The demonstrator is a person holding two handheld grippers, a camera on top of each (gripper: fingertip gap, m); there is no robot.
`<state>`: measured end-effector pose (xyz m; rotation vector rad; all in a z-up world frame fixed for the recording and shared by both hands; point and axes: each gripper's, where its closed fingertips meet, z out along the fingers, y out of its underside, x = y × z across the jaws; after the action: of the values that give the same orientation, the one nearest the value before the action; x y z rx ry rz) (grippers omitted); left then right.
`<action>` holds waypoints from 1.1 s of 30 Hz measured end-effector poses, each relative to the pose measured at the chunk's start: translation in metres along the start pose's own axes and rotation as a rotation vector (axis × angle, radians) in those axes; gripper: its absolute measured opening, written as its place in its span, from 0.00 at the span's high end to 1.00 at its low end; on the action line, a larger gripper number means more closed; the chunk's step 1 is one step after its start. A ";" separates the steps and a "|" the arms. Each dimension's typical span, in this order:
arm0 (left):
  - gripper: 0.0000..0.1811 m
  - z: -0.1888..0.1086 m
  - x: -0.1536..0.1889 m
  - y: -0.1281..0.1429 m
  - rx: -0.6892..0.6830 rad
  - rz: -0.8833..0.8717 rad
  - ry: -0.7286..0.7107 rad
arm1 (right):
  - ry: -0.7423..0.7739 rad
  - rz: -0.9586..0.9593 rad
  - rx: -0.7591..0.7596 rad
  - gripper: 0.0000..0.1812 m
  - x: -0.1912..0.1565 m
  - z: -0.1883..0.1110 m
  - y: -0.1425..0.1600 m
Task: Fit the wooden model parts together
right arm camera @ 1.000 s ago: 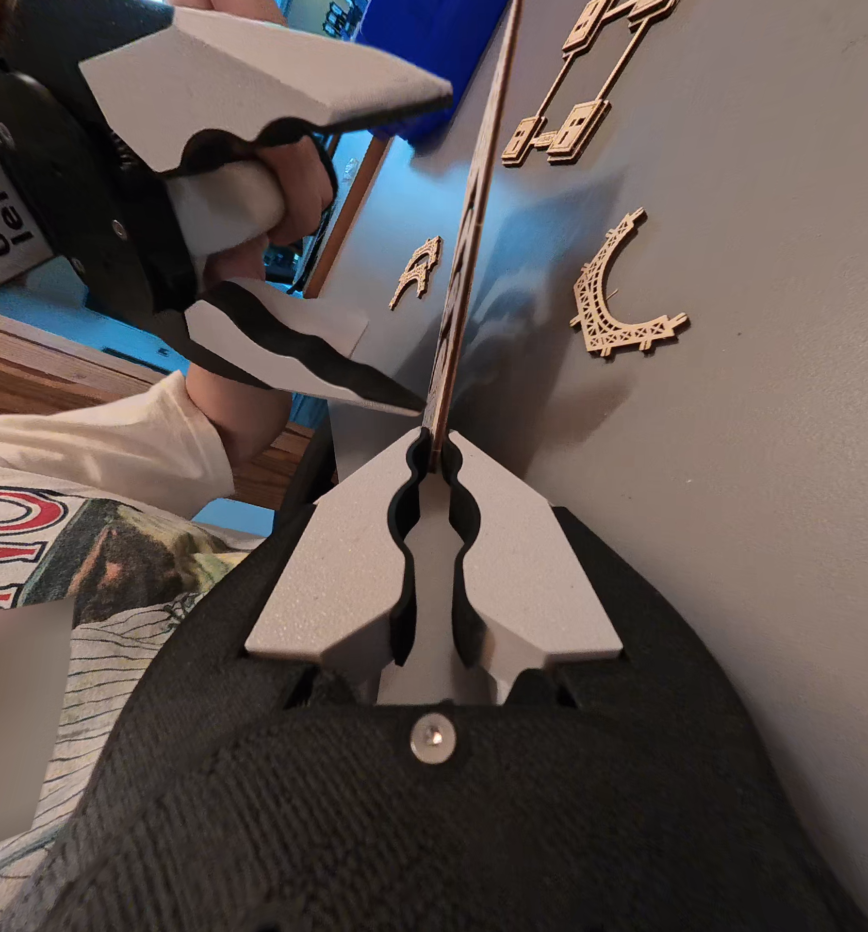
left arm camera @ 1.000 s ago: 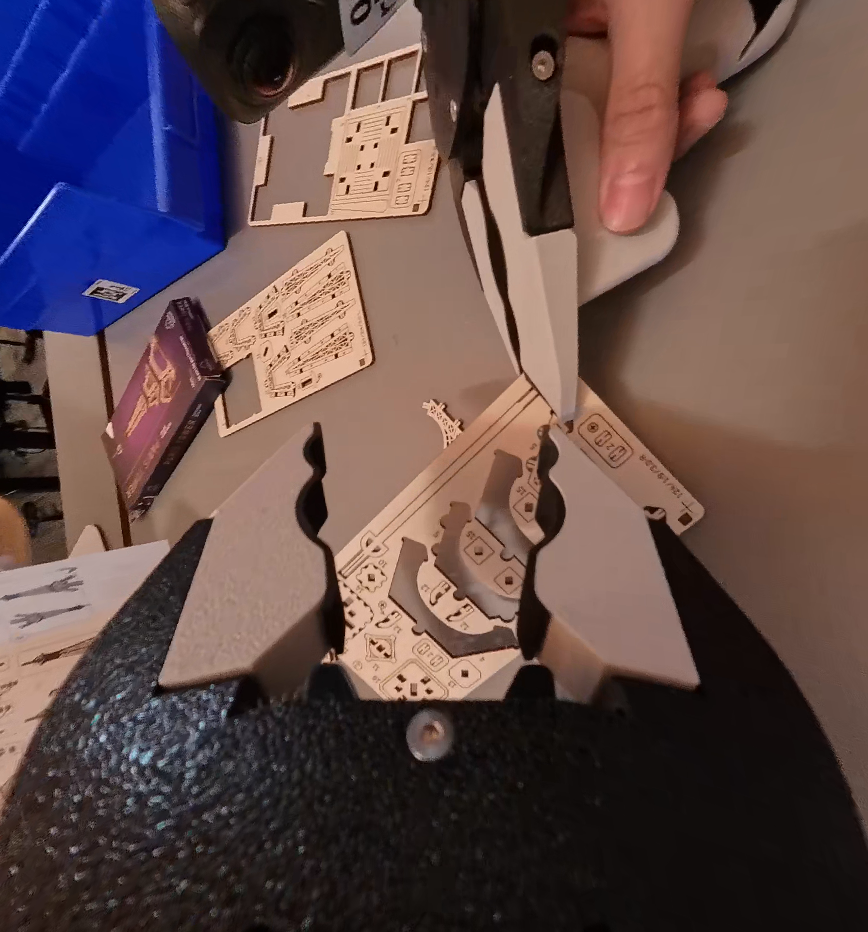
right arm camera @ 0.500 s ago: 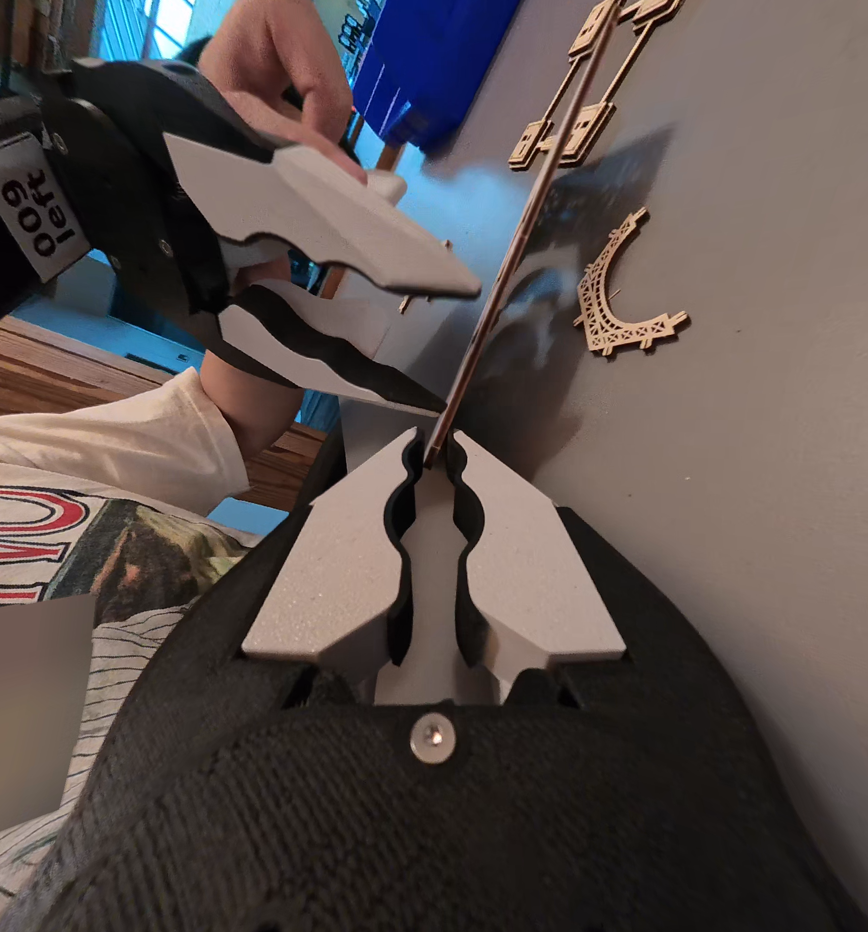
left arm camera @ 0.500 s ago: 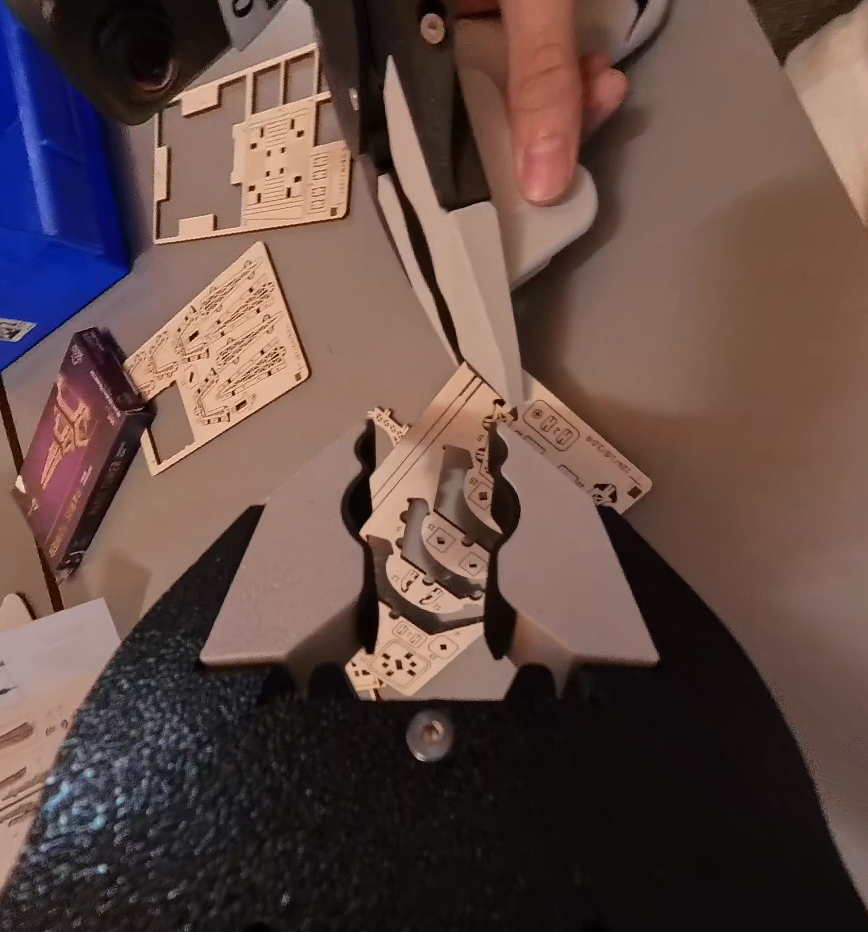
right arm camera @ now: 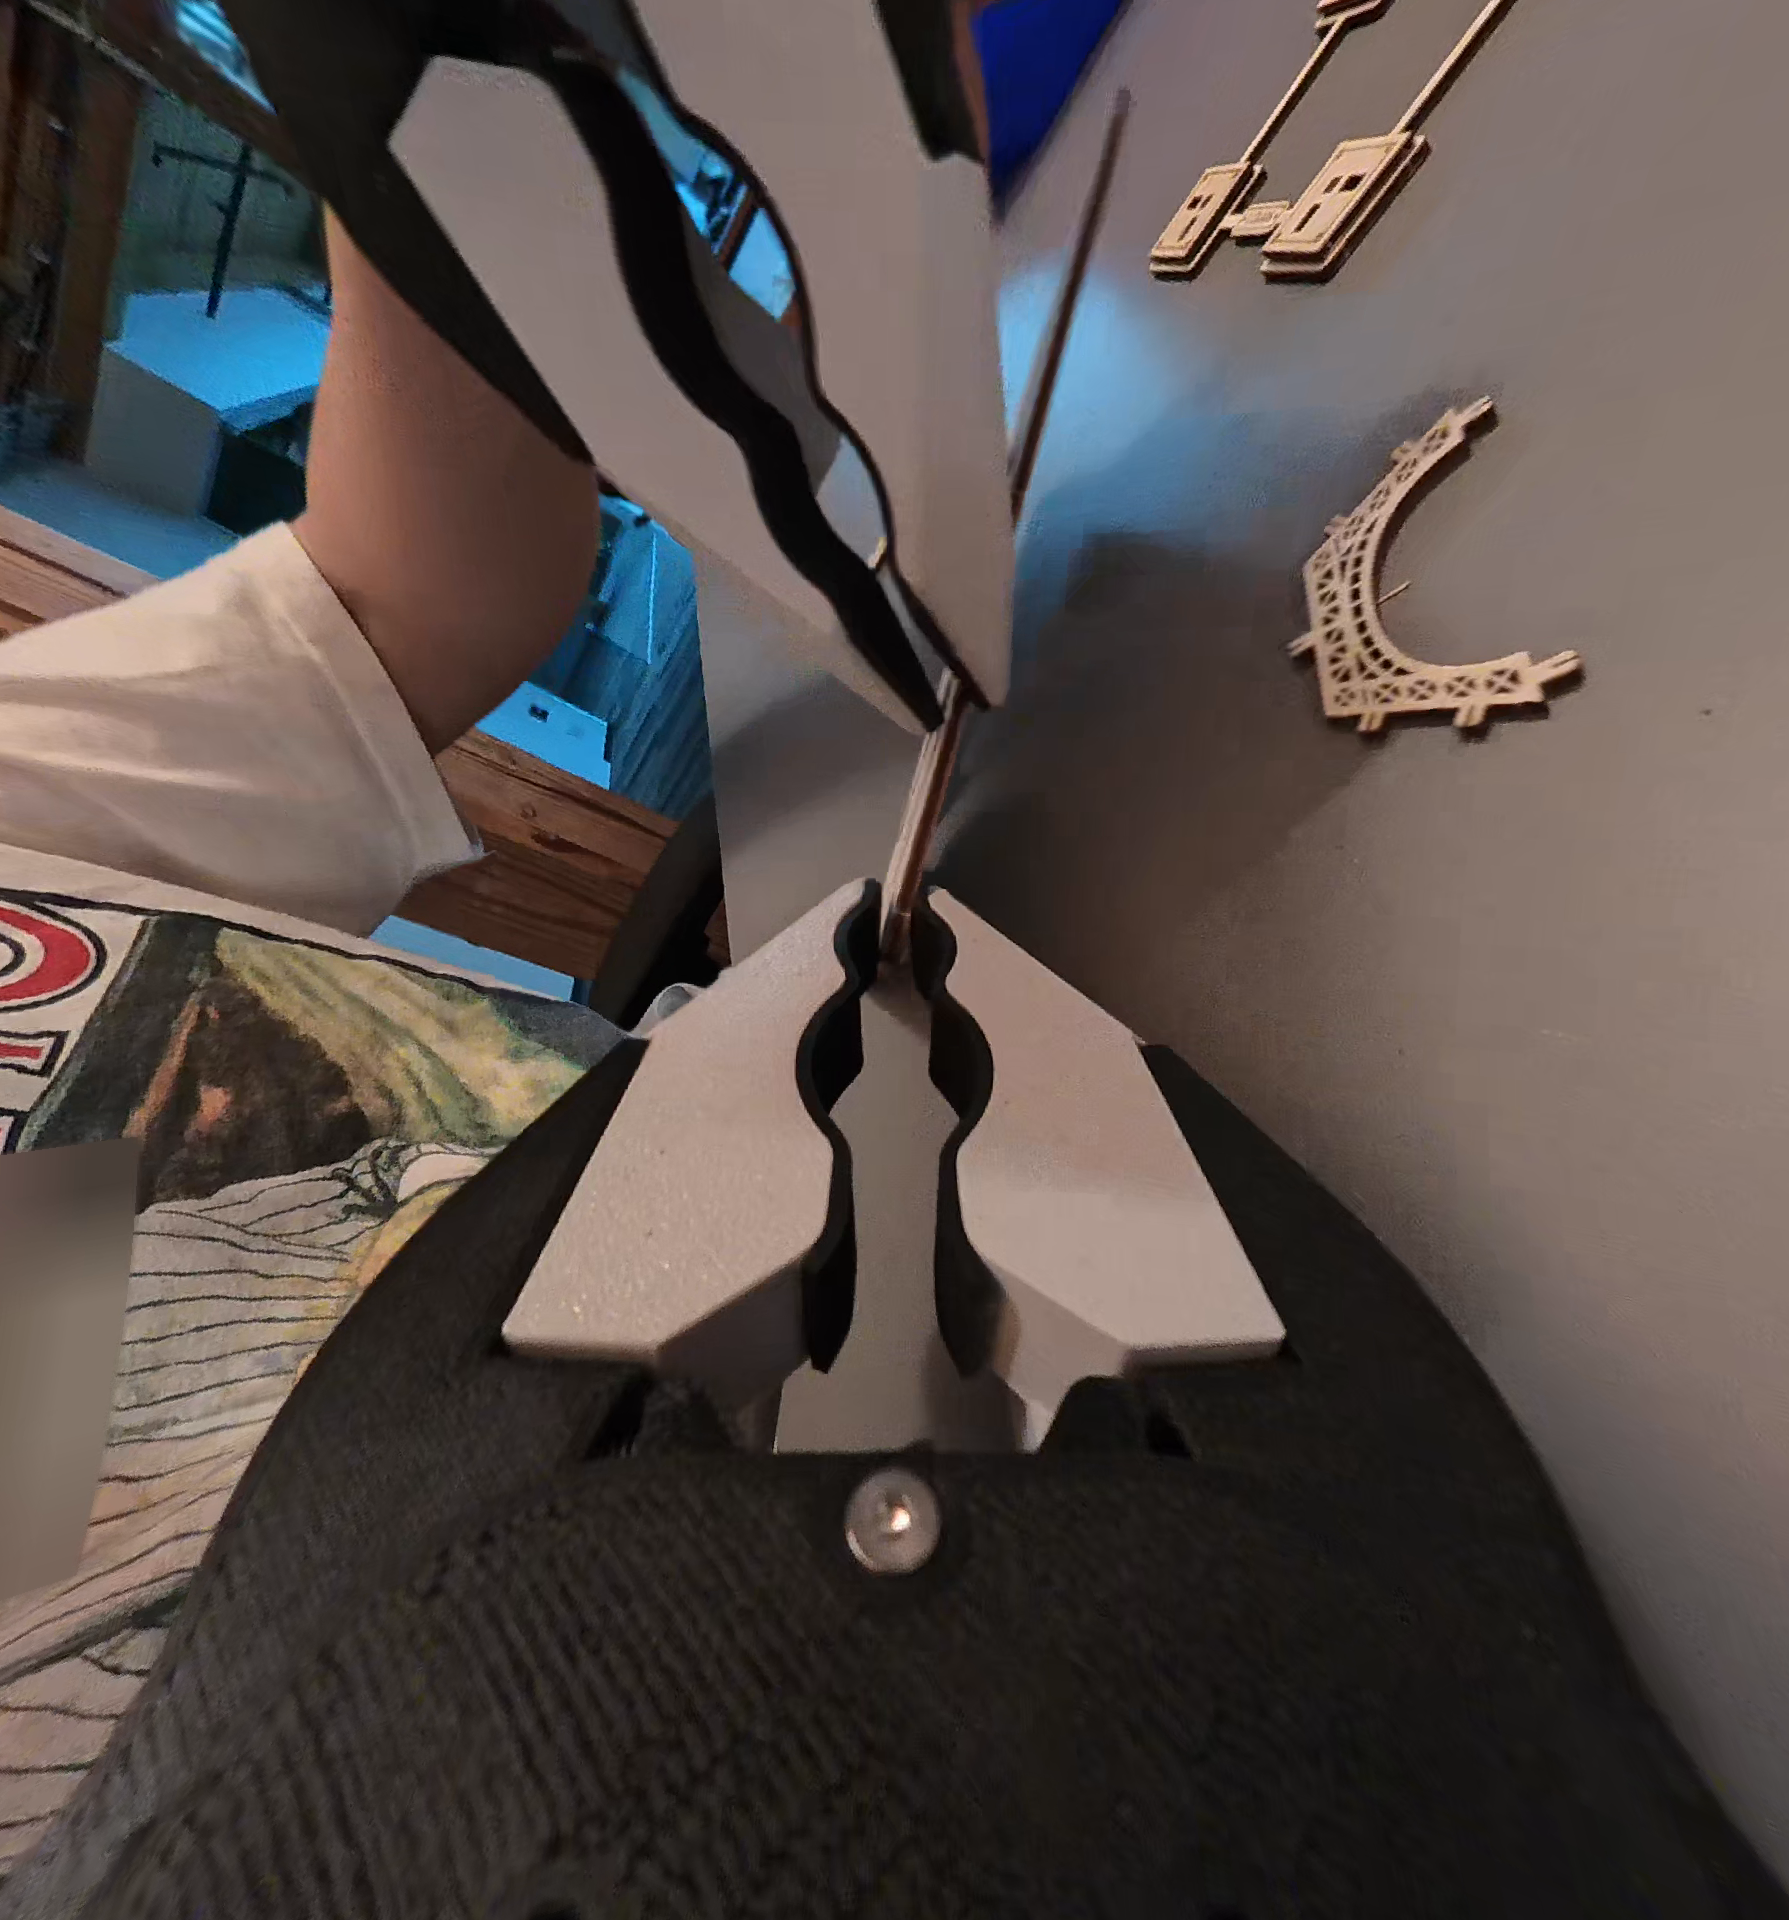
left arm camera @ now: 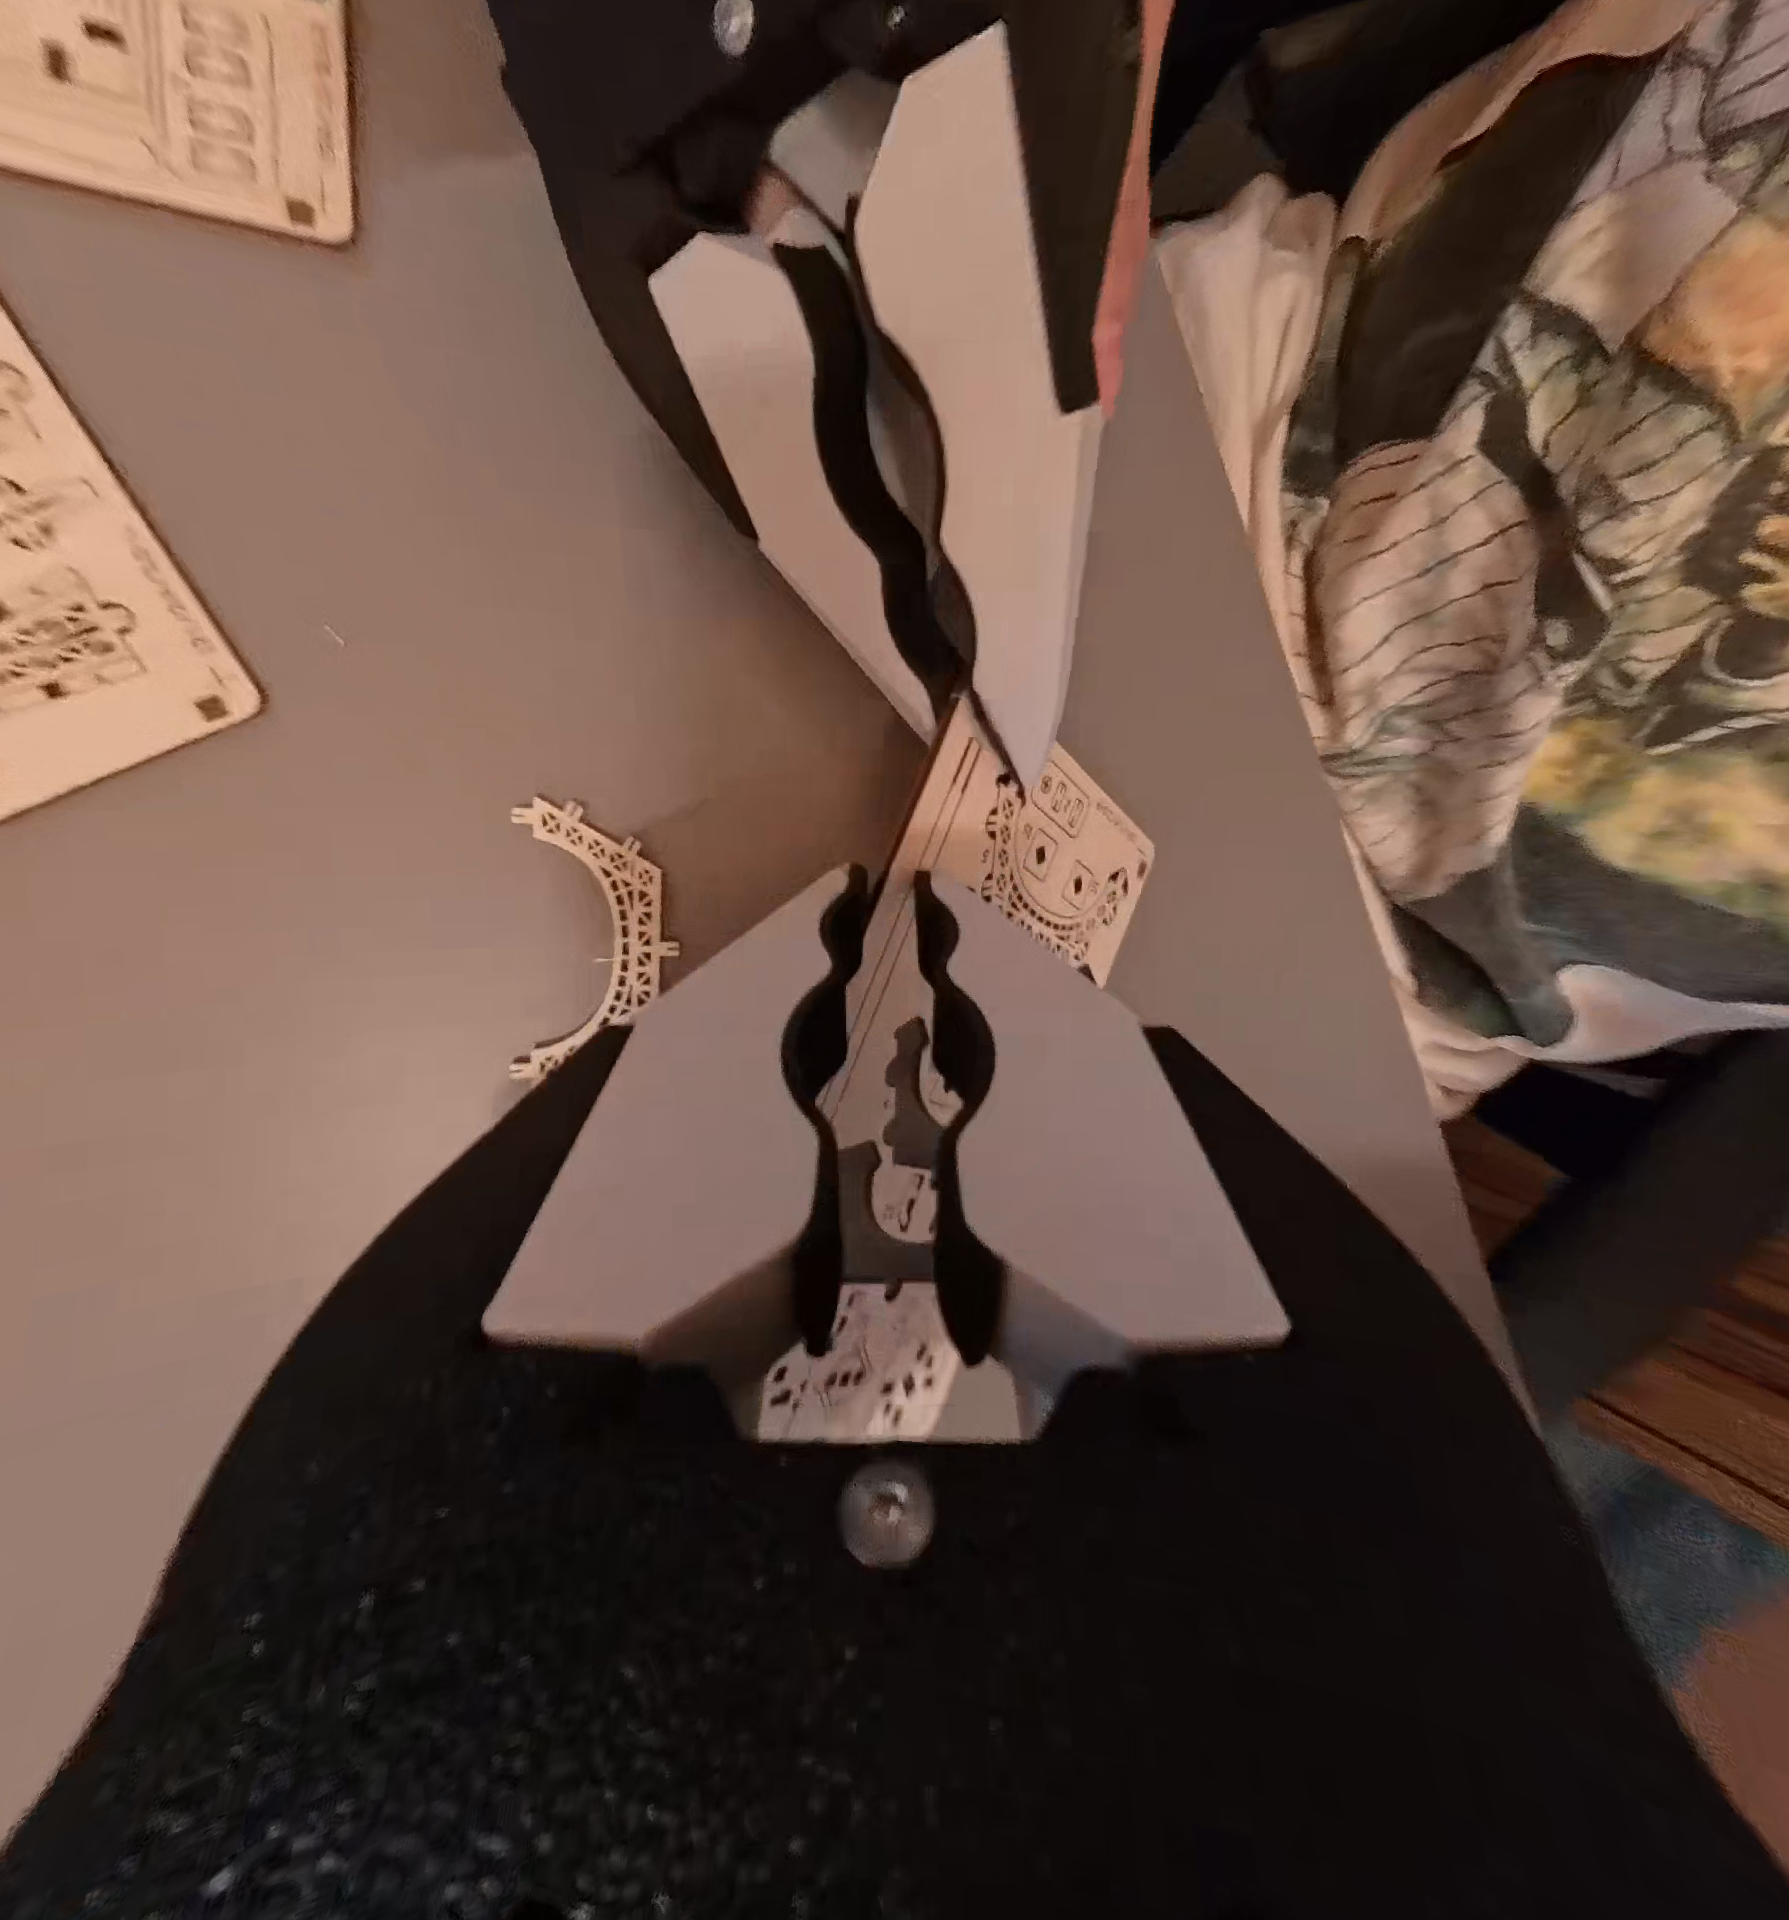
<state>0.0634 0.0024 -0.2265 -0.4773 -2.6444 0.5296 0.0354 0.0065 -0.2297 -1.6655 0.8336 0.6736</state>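
Note:
A thin wooden parts sheet (left arm camera: 1069, 864) with punched-out shapes is held upright above the grey table (left arm camera: 350, 499). It shows edge-on in the right wrist view (right arm camera: 929, 800). My left gripper (left arm camera: 888, 885) is shut on the sheet's near part. My right gripper (right arm camera: 898, 906) is shut on the sheet's edge. In the left wrist view the right gripper (left arm camera: 983, 727) comes in from the top and pinches the sheet's far corner. In the right wrist view the left gripper (right arm camera: 957, 698) pinches the sheet just beyond my fingertips. A loose wooden arch piece (left arm camera: 609, 914) lies on the table, also in the right wrist view (right arm camera: 1389, 623).
Two more wooden parts sheets (left arm camera: 59, 623) (left arm camera: 194, 104) lie on the table at the left. A small joined wooden frame (right arm camera: 1295, 208) lies beyond the arch. A blue bin (right arm camera: 1035, 62) stands at the back. The table edge and a person's printed shirt (left arm camera: 1596, 623) are at the right. My left tips are roughly 6 cm from the loose wooden arch piece (left arm camera: 609, 914). The right camera catches it too, in the right wrist view (right arm camera: 1403, 644).
My left gripper has gone from wide open to shut on the sheet. It has moved right, towards the table edge. The right gripper has kept its hold and tilted the sheet.

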 end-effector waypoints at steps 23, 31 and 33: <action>0.82 -0.008 -0.019 0.006 0.041 -0.163 0.130 | 0.090 0.031 0.115 0.99 0.012 -0.009 -0.013; 0.64 -0.023 -0.022 0.007 0.148 -0.072 -0.545 | 0.114 0.058 0.139 0.99 0.018 -0.011 -0.016; 0.61 -0.021 -0.022 0.009 0.152 -0.030 -0.660 | 0.114 0.064 0.139 0.99 0.019 -0.011 -0.017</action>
<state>0.0936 0.0072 -0.2193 -0.2385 -3.1799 1.0145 0.0602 -0.0049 -0.2326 -1.5678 0.9964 0.5560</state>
